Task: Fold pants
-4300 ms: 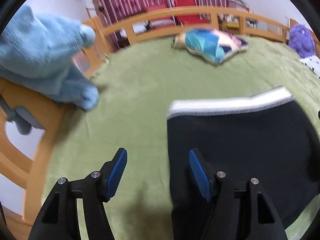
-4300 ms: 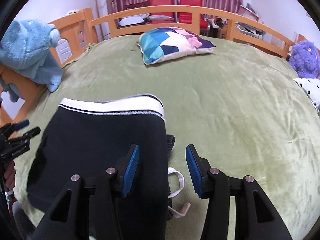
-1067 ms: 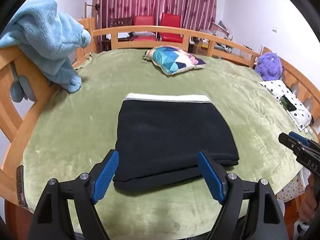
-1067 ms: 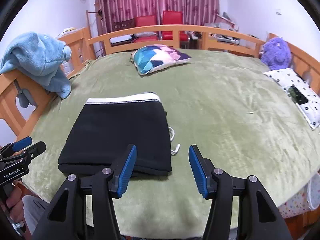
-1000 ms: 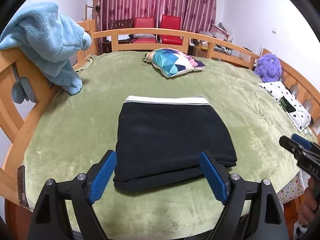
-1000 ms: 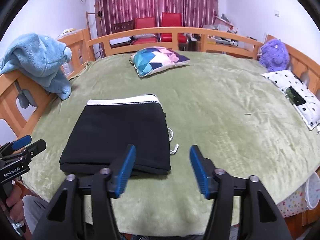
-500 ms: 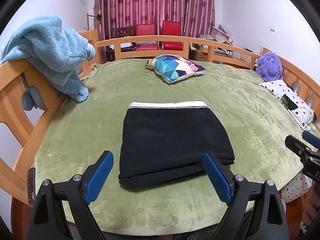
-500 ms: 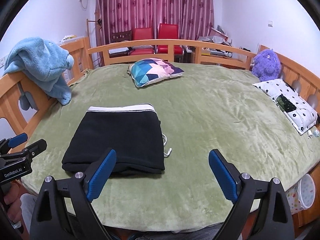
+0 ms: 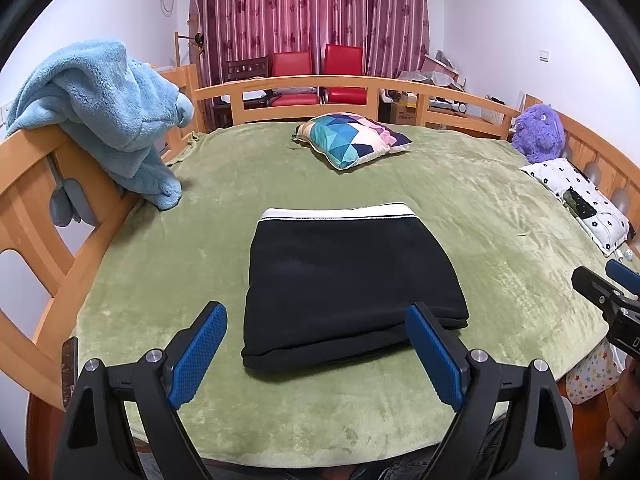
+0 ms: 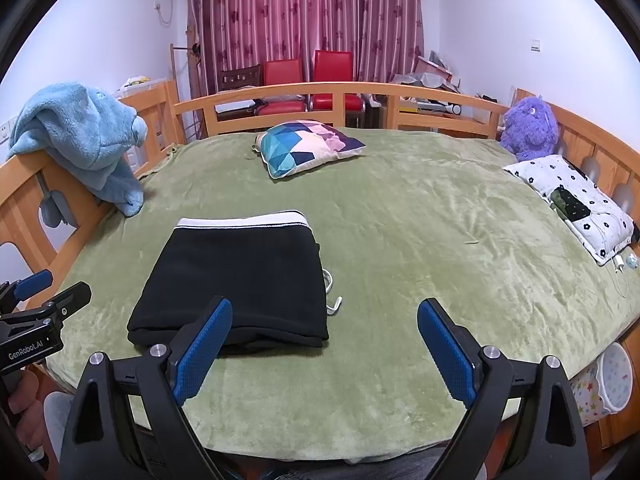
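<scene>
Beyond both wide, empty tongs (image 9: 316, 354) (image 10: 325, 350), folded black pants (image 9: 348, 284) on green blanket (image 9: 460, 200)

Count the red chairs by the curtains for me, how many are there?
2. One red chair stands on the left and the other red chair right beside it, both behind the wooden bed rail. More could be hidden behind the rail.

A few seconds ago we had both grippers low over the pants (image 9: 348, 280), fingers straddling the fabric. Now we hold the left gripper (image 9: 316, 354) and the right gripper (image 10: 324, 350) lifted back off the near edge of the bed (image 10: 440, 248), so the whole folded bundle shows. The right gripper's jaws have just been opening, with nothing between them; the left's stand slightly wider.
</scene>
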Demonstrator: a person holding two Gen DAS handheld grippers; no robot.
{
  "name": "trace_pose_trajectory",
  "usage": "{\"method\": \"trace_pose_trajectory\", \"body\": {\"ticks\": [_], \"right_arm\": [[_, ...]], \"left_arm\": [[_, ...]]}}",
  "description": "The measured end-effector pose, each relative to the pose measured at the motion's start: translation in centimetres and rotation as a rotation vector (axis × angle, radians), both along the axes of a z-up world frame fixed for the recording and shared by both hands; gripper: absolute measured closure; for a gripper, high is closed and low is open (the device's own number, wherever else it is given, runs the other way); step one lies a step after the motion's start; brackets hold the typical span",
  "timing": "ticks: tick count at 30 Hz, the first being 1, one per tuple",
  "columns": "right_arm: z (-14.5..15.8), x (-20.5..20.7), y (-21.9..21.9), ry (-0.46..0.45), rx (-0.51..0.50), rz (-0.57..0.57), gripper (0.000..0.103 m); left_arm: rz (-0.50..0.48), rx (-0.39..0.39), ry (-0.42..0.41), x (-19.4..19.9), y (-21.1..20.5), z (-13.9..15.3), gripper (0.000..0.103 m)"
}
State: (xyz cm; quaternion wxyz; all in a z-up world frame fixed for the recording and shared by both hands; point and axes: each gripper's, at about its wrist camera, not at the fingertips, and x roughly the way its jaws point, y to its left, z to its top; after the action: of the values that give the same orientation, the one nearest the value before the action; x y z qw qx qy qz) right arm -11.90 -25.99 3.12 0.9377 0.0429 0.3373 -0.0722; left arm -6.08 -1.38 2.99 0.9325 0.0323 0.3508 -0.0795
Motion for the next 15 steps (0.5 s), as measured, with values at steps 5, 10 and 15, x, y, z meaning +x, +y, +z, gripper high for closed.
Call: {"method": "trace_pose_trajectory", "body": {"ticks": [5,10,15], "right_arm": [[0.14,-0.05,0.09,-0.001,0.000,-0.001,0.010],[0.19,-0.05,0.10,0.002,0.002,-0.002,0.010],[0.28,-0.16,0.24,-0.001,0.004,-0.003,0.010]], "left_arm": [[0.001,-0.001,0.001,-0.02,-0.11,-0.12,0.012],[0.002,-0.006,0.001,-0.12,-0.05,-0.01,0.012],[0.001,-0.005,0.000,-0.13,0.07,0.07,0.012]]}}
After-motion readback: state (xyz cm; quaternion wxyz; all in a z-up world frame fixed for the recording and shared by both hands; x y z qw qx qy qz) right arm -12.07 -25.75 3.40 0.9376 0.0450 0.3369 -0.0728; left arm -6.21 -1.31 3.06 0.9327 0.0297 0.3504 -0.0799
